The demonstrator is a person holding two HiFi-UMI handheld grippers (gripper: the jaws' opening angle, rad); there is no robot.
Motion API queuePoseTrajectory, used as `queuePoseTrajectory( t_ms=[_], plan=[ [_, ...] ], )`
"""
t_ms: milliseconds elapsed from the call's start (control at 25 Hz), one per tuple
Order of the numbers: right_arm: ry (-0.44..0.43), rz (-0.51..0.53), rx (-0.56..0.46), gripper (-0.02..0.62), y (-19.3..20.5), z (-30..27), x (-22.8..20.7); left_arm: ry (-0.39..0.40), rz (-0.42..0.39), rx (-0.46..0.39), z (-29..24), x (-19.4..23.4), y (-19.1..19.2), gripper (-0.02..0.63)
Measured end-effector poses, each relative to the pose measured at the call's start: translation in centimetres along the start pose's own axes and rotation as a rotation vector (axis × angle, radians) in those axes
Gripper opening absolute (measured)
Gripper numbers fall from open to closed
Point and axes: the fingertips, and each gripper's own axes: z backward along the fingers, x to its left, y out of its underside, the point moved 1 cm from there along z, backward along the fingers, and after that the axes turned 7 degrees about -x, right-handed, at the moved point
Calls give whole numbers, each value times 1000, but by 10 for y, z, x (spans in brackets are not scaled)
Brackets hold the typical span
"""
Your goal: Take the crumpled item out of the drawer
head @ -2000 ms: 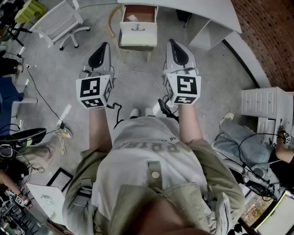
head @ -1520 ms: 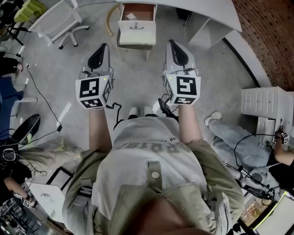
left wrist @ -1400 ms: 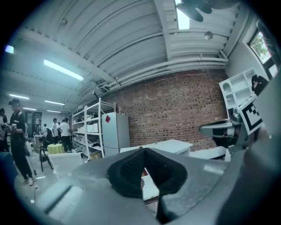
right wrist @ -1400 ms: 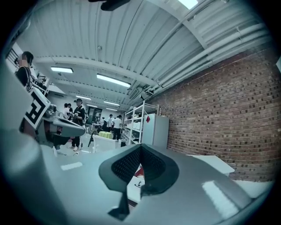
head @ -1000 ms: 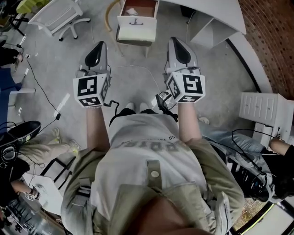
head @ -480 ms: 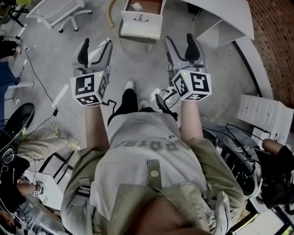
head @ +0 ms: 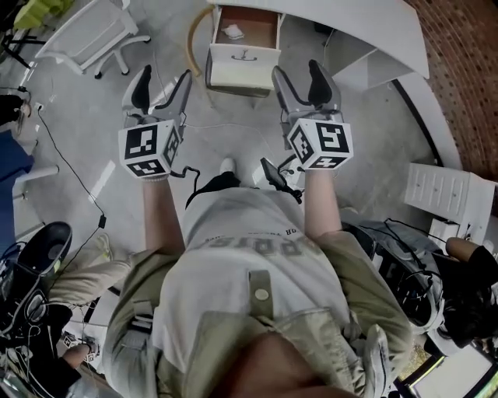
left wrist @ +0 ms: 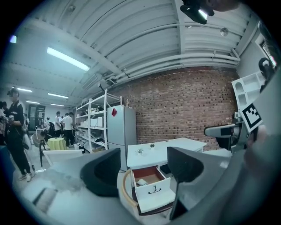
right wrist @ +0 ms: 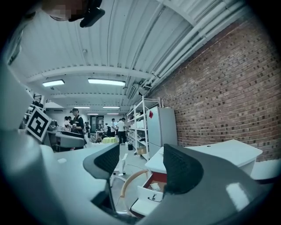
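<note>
A small white drawer unit (head: 241, 66) stands on the floor under a white desk (head: 350, 23), with its top drawer pulled open. A crumpled white item (head: 233, 32) lies inside on the brown drawer bottom. My left gripper (head: 162, 84) hangs in the air short of the drawer, left of it; its jaws are opening with nothing between them. My right gripper (head: 299, 80) is level with it on the right, open and empty. Beyond the left gripper (left wrist: 145, 169), the drawer (left wrist: 153, 193) and the item (left wrist: 141, 181) show; past the right gripper (right wrist: 140, 167), the item (right wrist: 155, 186) shows.
A curved wooden hoop (head: 193, 39) stands by the drawer's left side. A white swivel chair (head: 85, 35) is at far left, a white cabinet (head: 443, 190) at right. Cables run across the concrete floor (head: 70, 167). People stand near shelves (left wrist: 90, 125) and a fridge (left wrist: 120, 134).
Both grippers went from shut to wide open. The person has stepped forward, so the drawer sits nearer the grippers.
</note>
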Motion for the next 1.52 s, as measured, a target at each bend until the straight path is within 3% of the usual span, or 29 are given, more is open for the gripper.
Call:
queuePoseTrajectory(
  t_ms=[280,560,840,1240,1520],
  plan=[
    [47,17,2,318,0,-45,-2,35,8,-7,-38,35,-4,348],
    [68,8,69,318,23,-66,-23,46,46,68,-65,40,27,348],
    [28,5,123,318,47,-101,-52,9,66,120,-105,44,48,348],
    [-78,12,89,318,26,-176,-113,-67,47,68,-190,36,13,348],
    [-115,41,58,318,13,-208,-142,-115,25,46,-223,31,-4,348]
  ],
)
